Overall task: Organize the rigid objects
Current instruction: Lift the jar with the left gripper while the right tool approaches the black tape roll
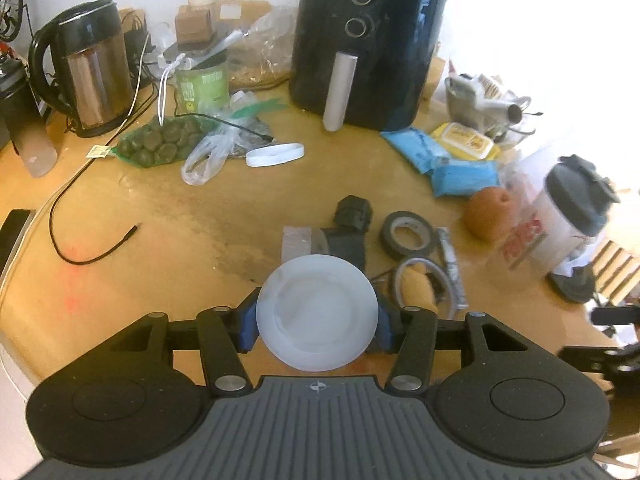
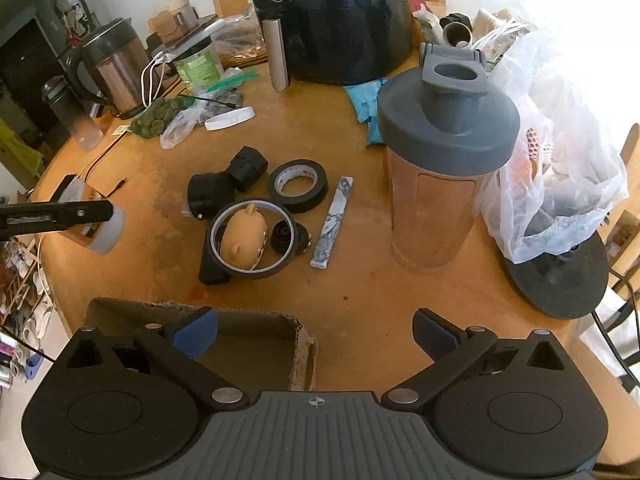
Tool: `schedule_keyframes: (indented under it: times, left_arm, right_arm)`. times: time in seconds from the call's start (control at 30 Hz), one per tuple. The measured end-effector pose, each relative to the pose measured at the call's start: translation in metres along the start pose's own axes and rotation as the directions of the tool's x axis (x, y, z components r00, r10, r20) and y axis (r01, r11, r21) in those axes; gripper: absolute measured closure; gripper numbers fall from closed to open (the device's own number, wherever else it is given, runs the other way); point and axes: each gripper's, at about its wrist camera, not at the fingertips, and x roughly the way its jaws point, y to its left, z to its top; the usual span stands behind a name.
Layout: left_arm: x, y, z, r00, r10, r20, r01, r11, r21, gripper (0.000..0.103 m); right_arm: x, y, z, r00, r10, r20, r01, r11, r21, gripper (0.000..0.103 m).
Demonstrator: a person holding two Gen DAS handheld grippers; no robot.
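We can make out only blurred red lettering on the shaker bottle (image 1: 560, 232) at the right; the green tub's (image 1: 203, 84) label stays unreadable.

Black air fryer (image 1: 368, 44) at table back; kettle (image 1: 90, 68) far left; shaker bottle (image 2: 444, 160) right.

The white lid (image 1: 317, 312) hides the left gripper's (image 1: 317, 320) blue pads

A home dining table (image 2: 360, 288) — kettle (image 1: 94, 76), air fryer (image 1: 360, 48), bicycle (image 2: 68, 4).
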Motion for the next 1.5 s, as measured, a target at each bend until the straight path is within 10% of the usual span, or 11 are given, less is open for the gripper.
schedule_keyframes:
  times: [0.87,1.5]
  left_arm:
    - [-0.072,-0.037,-0.045,0.999,0.036,0.034,-0.032,0.994,-0.103,0.05]
    - [-0.074,-0.023,-0.049,0.998,-0.017,0.061,0.025,0.991,-0.131,0.05]
  right_arm:
    - [0.019,0.028,0.01,0.984,0.176,0.01,-0.169,0.96,-0.224,0.0]
    - [0.102,0.034,0.048,0.974,0.227,-0.021,-0.228,0.972,-0.052,0.0]
